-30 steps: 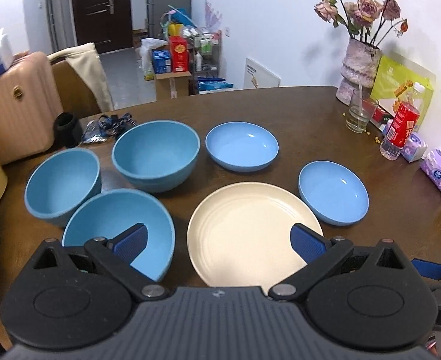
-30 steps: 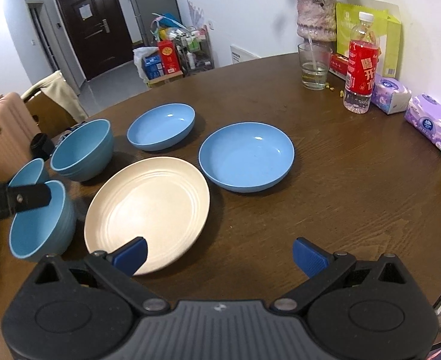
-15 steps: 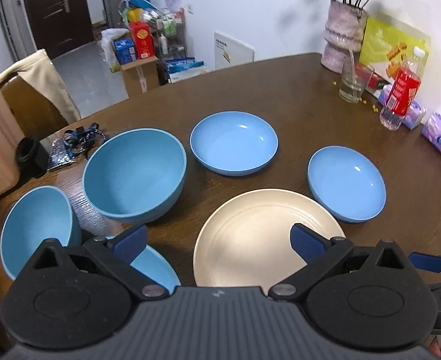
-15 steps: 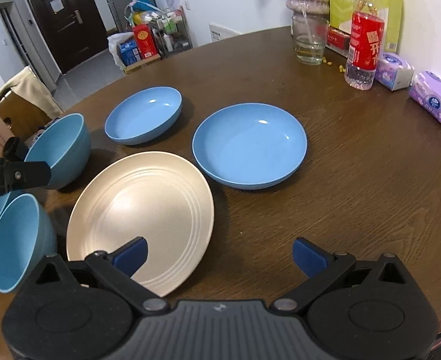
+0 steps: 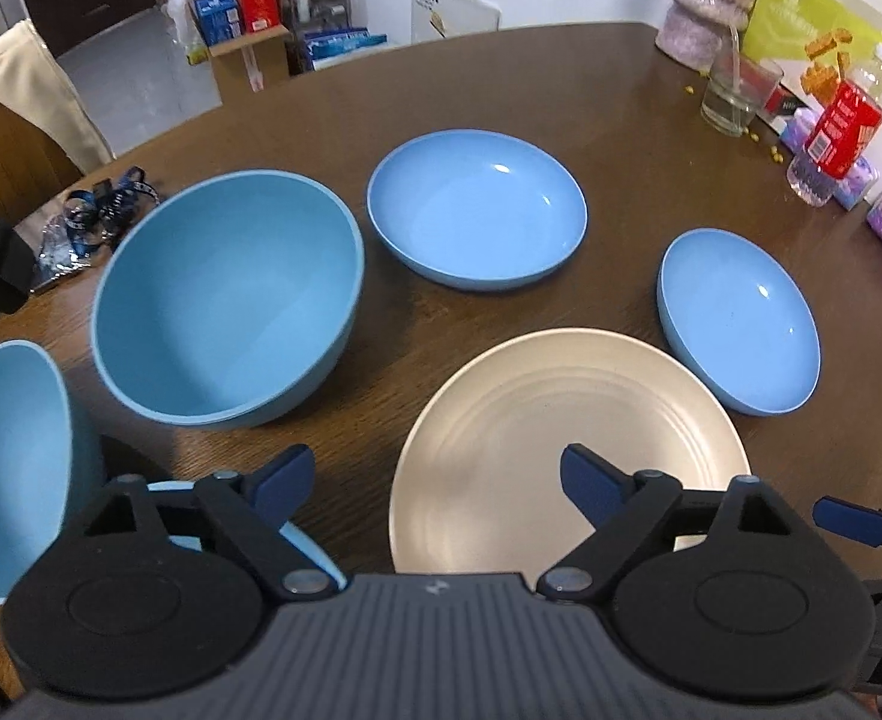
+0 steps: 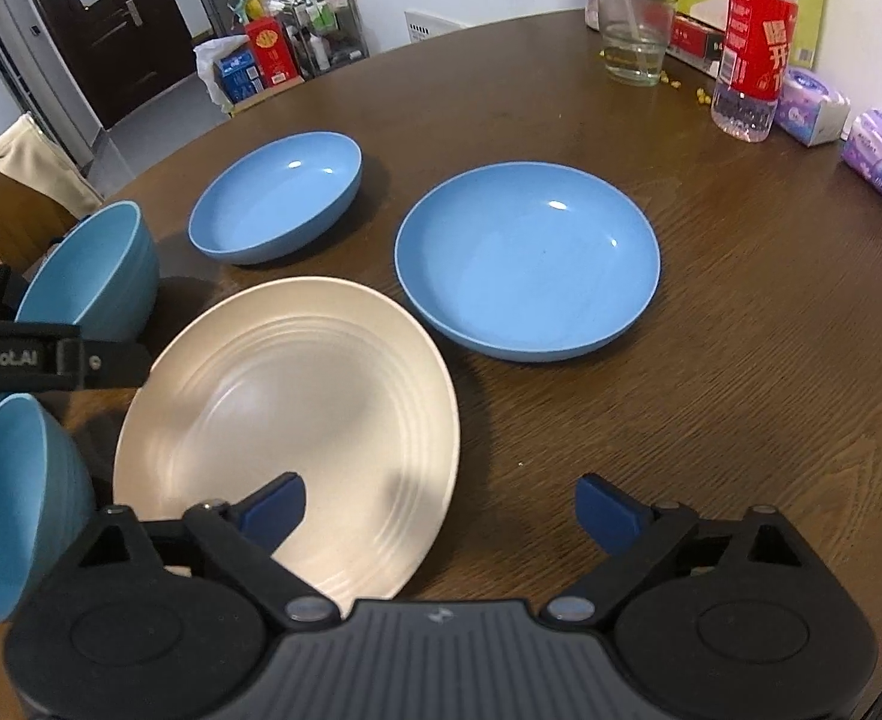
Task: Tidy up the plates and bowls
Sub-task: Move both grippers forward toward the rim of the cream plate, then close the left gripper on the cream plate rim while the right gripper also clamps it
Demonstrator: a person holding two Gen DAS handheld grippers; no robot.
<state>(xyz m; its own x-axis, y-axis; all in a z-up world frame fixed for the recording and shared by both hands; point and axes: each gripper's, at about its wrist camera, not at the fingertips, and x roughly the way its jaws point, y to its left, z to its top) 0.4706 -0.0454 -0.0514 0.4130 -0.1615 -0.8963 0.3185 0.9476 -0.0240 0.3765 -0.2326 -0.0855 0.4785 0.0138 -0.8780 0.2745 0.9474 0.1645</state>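
You are holding both claws wide but closing, gripping nothing: left claw [image 5: 438, 483] and right claw [image 6: 441, 504] are hovering over the round cream ridged plate [image 6: 288, 414] on the brown wooden table [image 6: 711, 360].

Bare table [image 6: 711, 372] right of crowded dishes [image 6: 525, 258].

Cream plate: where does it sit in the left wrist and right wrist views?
Left wrist: cream plate lower centre-right, just ahead of the tool.
Right wrist: cream plate lower centre-left, its near edge under the tool's left finger.
Shared landmark: the red-labelled bottle, far right on the table.
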